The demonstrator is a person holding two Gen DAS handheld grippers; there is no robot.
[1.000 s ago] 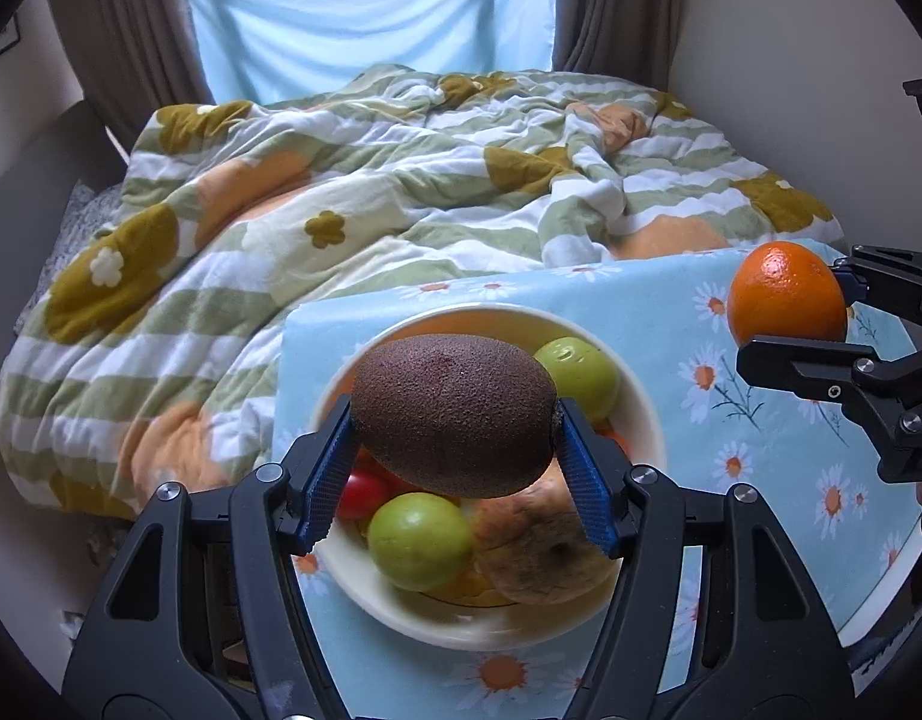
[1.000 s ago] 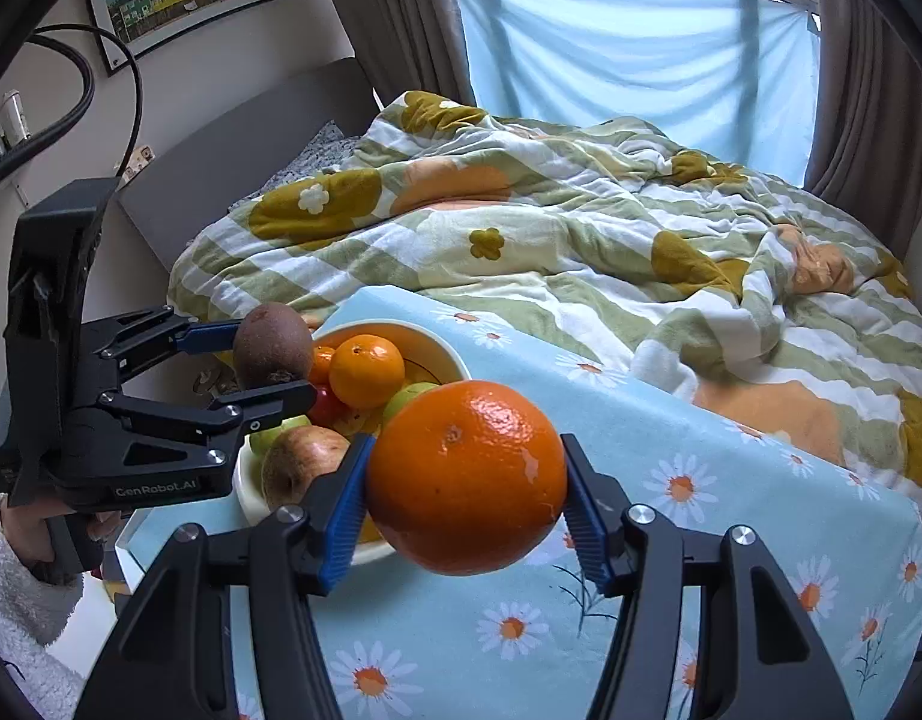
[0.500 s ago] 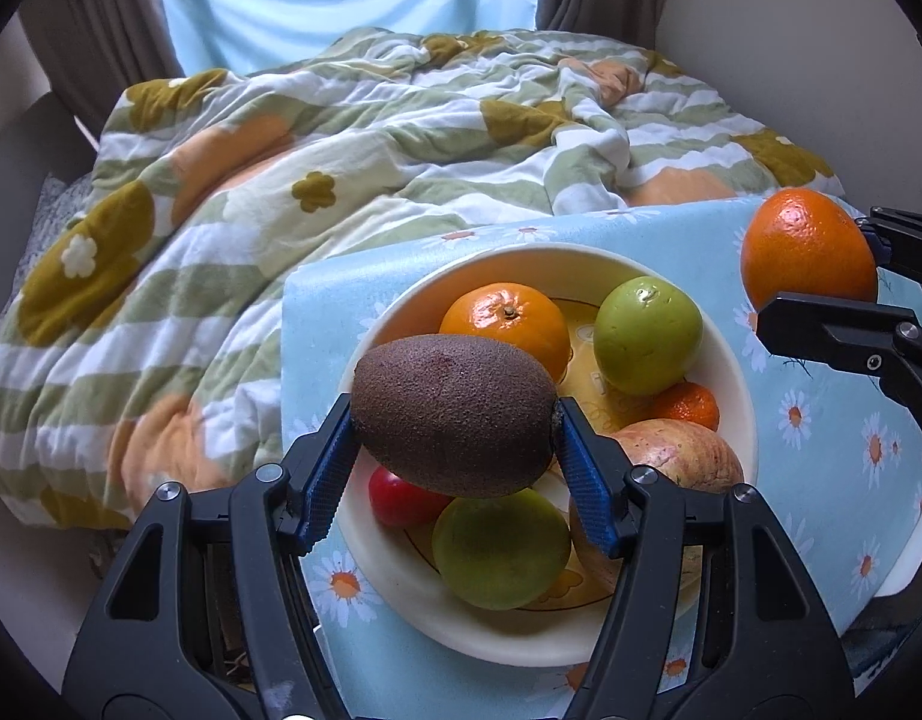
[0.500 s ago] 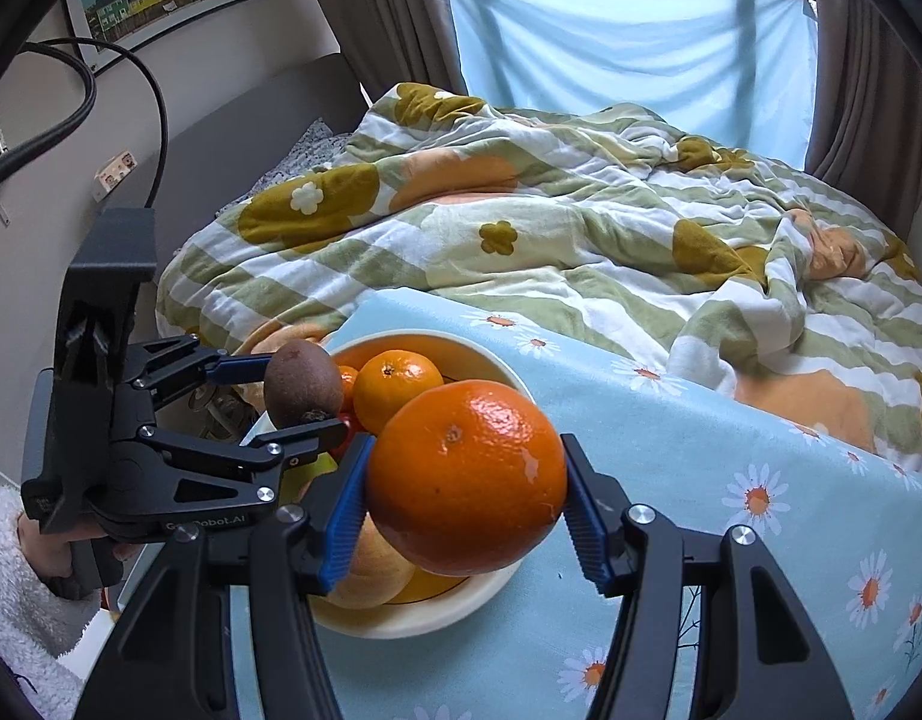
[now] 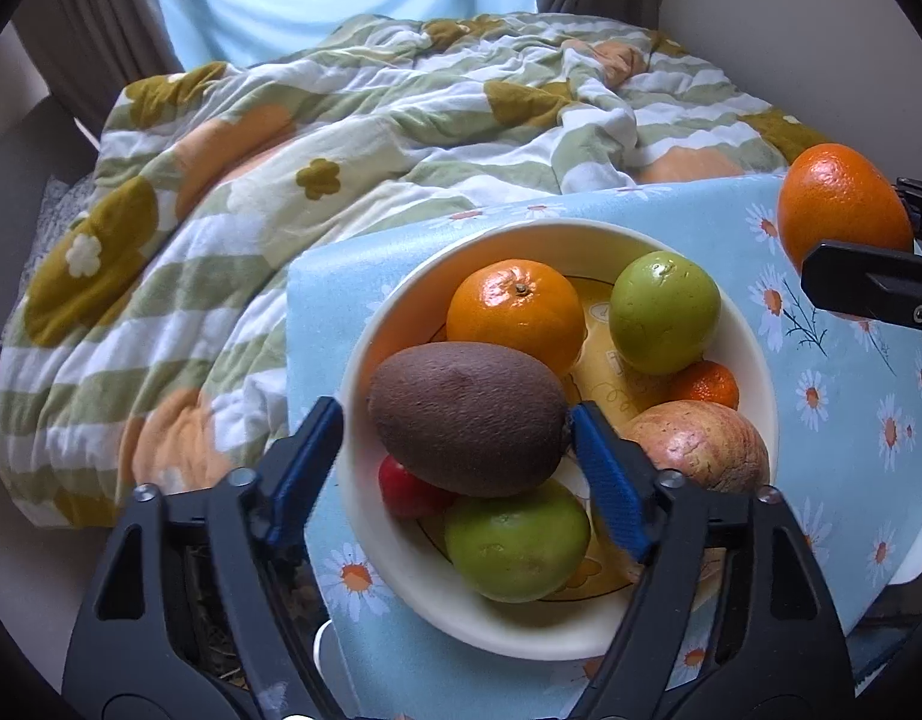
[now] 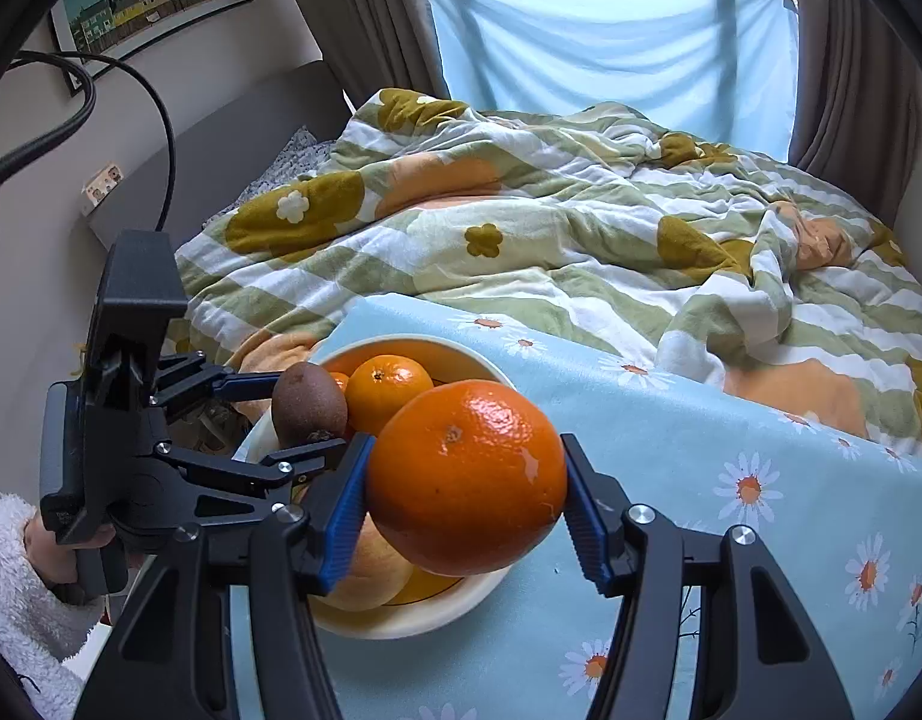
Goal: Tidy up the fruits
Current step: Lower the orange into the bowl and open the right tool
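In the left wrist view we see only a part of the red fruit (image 5: pixel 408 495), because the kiwi (image 5: pixel 468 417) covers it. The small orange fruit (image 5: pixel 704 384) is half hidden behind the apple (image 5: pixel 701 447). The right gripper (image 5: pixel 869 252) is cut by the picture's edge.

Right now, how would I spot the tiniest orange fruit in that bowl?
Find the cream bowl on the daisy tablecloth. The small mandarin sits wedged between a green fruit and the russet apple; it is far smaller than the tangerine.
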